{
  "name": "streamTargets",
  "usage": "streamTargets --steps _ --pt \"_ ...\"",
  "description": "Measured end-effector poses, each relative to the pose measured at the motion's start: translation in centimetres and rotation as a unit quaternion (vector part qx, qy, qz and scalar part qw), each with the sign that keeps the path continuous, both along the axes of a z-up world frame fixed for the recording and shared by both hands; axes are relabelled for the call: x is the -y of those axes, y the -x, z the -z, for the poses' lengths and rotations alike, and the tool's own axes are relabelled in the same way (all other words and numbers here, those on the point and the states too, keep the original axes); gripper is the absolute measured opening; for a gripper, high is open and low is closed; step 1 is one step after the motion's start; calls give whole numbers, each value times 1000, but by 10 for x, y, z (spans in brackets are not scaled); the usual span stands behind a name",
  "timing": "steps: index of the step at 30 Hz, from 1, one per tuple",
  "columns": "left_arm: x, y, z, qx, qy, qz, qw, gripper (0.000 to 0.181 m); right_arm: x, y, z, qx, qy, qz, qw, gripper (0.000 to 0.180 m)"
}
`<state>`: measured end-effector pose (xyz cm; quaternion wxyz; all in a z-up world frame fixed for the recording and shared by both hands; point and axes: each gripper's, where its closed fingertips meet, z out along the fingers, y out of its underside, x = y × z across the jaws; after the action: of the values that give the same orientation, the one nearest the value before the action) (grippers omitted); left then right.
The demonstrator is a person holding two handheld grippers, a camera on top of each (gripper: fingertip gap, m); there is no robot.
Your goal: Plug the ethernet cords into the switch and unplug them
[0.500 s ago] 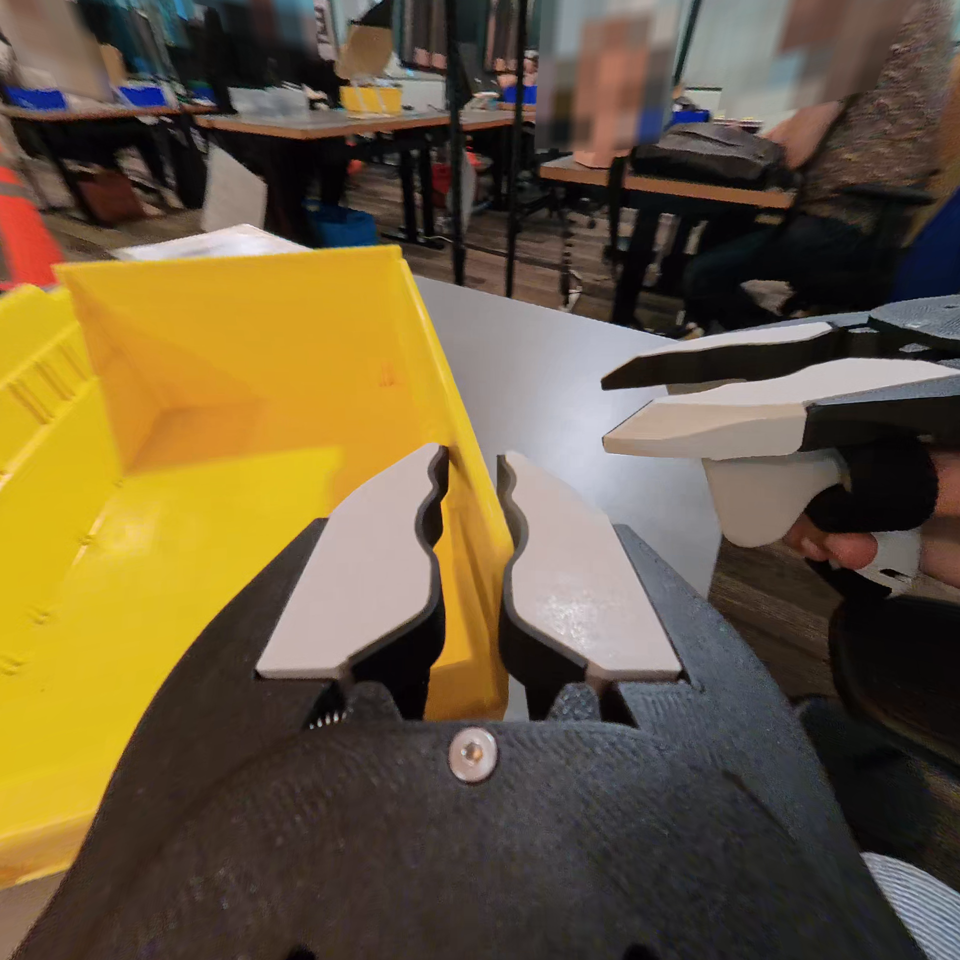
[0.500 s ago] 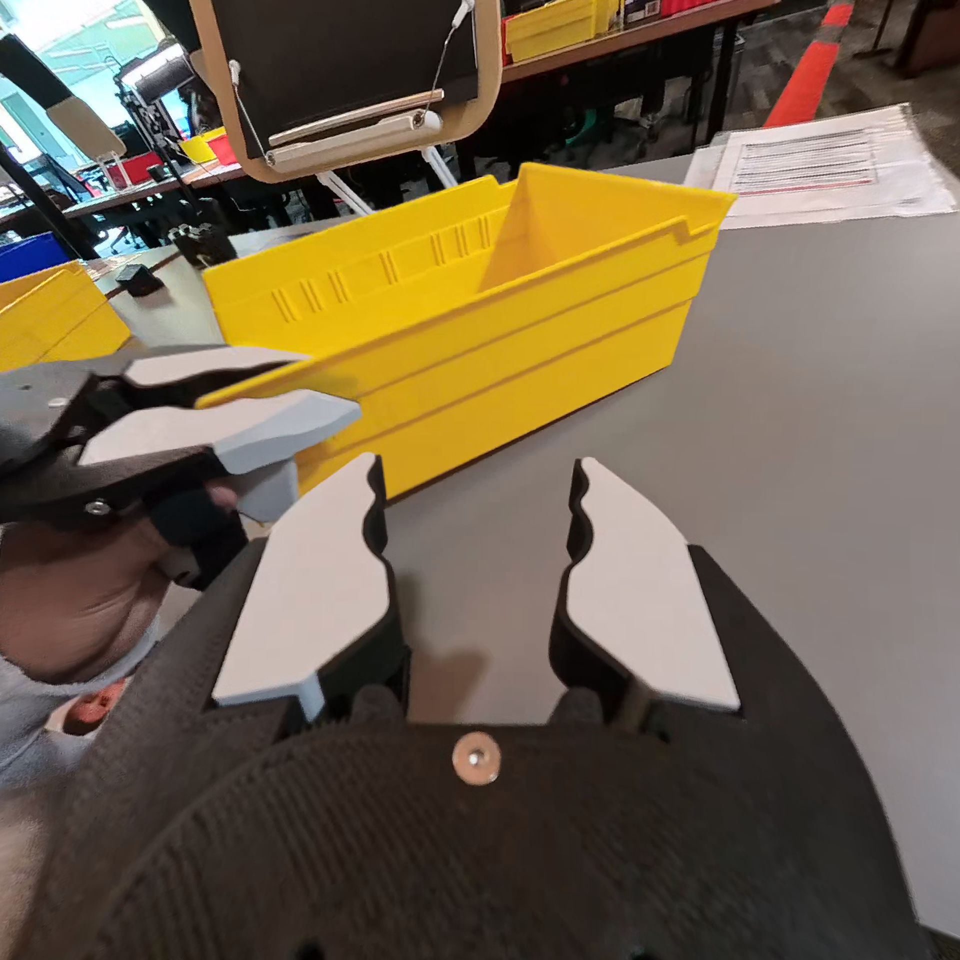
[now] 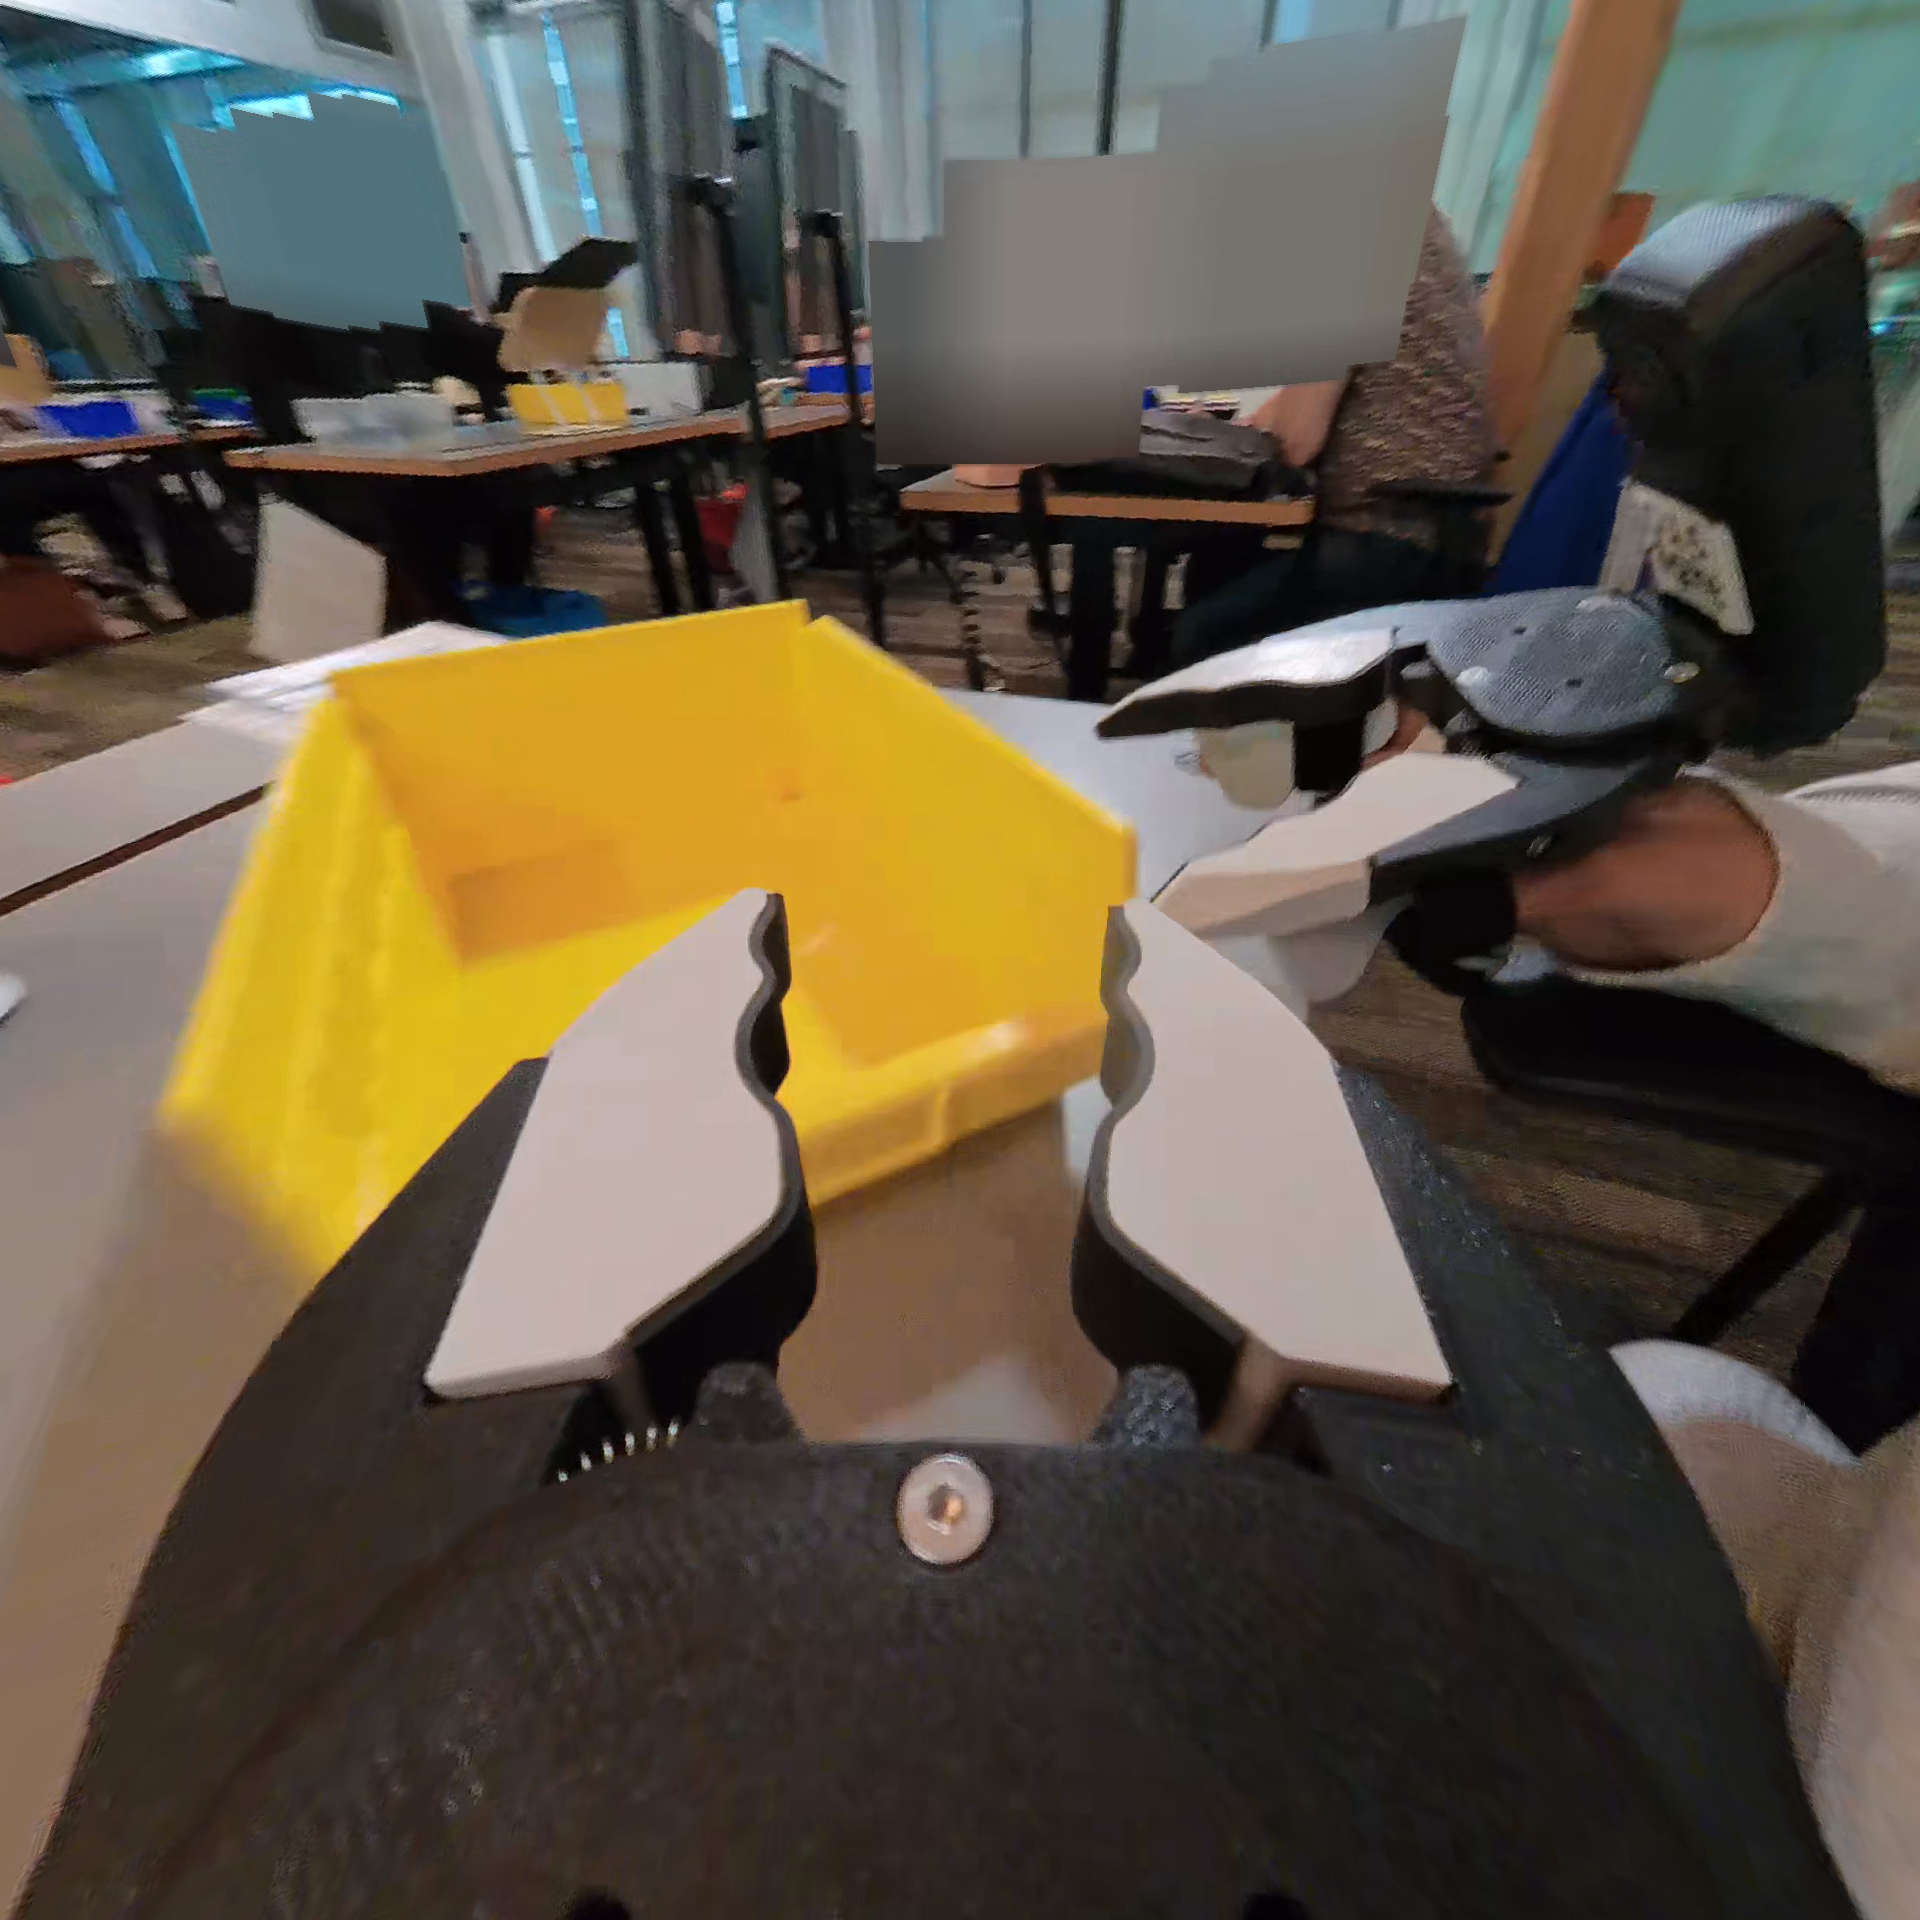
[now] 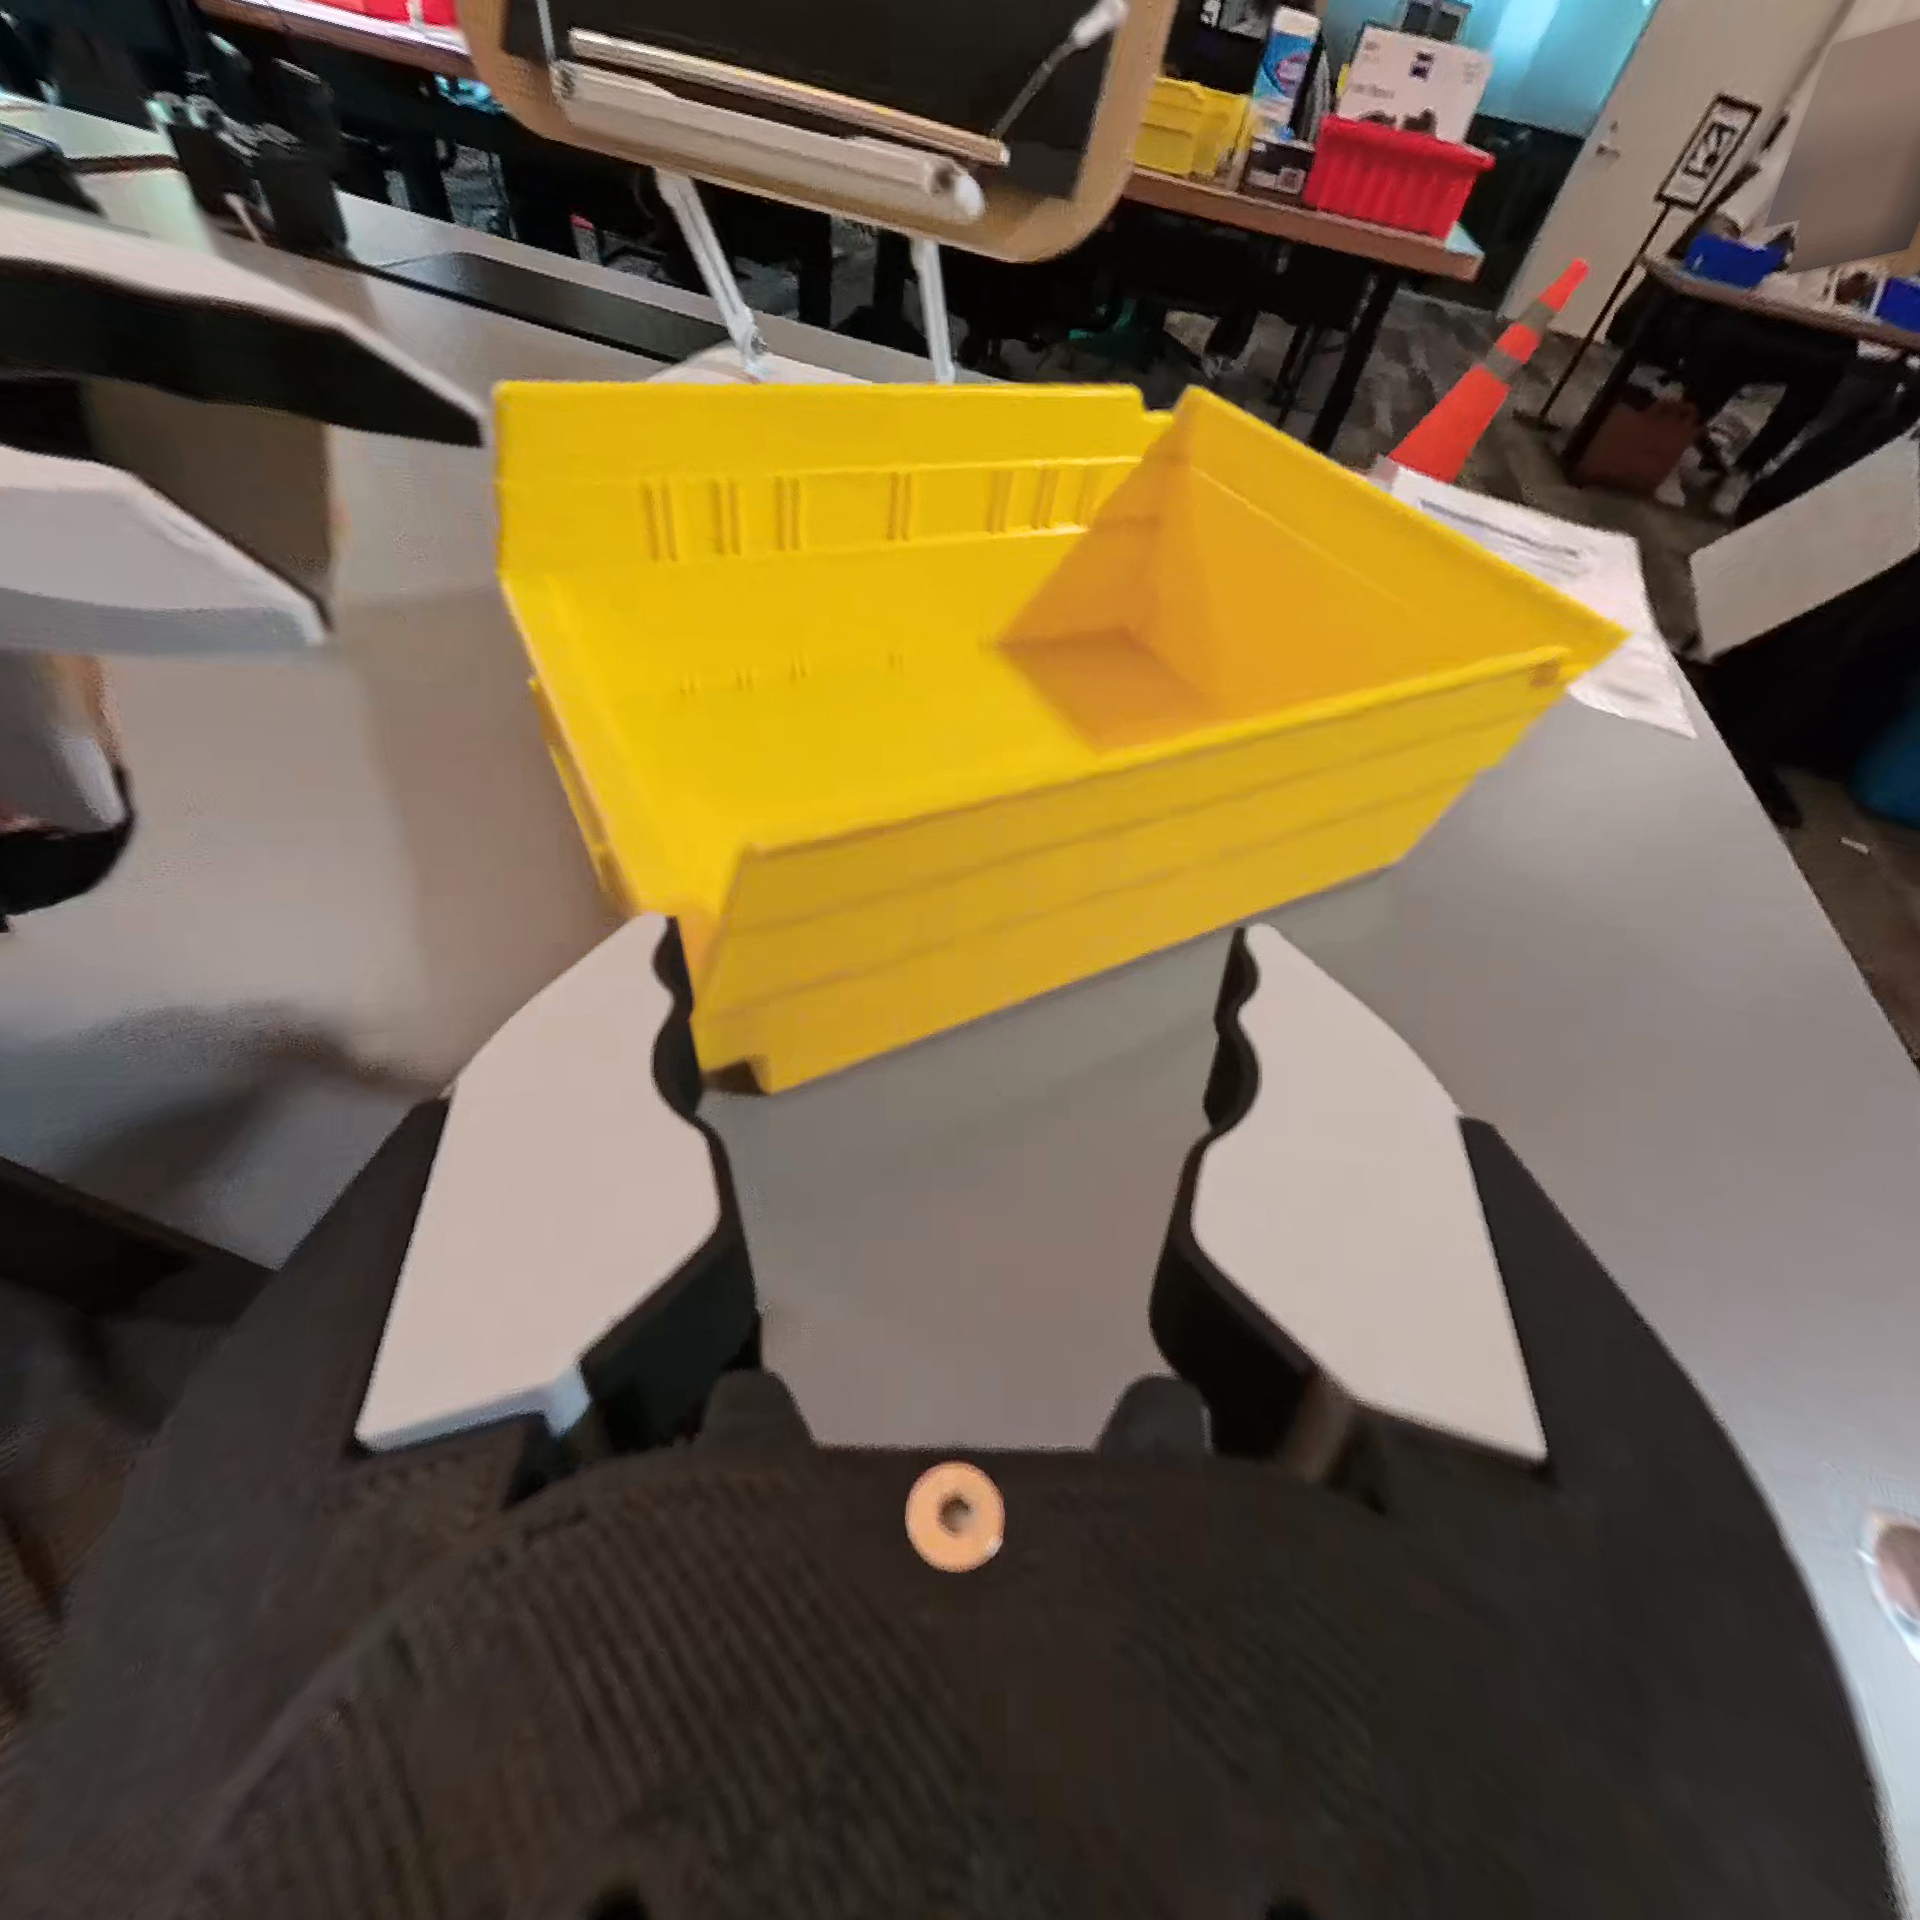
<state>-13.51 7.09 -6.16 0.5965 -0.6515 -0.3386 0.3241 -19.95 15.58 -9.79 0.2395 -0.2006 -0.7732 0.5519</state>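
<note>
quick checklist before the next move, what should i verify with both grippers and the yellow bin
1. Left gripper open with nothing between its fingers: ok.
2. Right gripper open and holding nothing: ok.
3. Yellow bin resting flat on the grey table: ok.
4. Bin interior free of objects: ok, it looks empty in both views.
5. Ethernet cords and switch located: not ok, neither shows in either view.
6. Grippers apart from each other: ok, the right gripper sits off to the side in the left wrist view.
</note>
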Motion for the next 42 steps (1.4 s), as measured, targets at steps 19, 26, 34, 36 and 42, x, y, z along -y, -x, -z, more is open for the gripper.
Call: streamTargets --steps 19,26,34,36,42 --pt "327 -149 53 120 -104 -385 909 32 -8 84 28 84 -42 58 994 30" --pt "377 -178 44 80 -165 -470 864 42 -74 116 27 94 -20 116 989 5" --pt "403 -201 39 52 -160 -543 822 55 -114 134 26 123 23 152 980 3" --pt "402 -201 38 43 -175 -536 824 54 -119 136 26 119 18 160 980 3" --pt "386 -186 35 40 -181 -493 850 54 -134 137 26 117 20 160 980 3"
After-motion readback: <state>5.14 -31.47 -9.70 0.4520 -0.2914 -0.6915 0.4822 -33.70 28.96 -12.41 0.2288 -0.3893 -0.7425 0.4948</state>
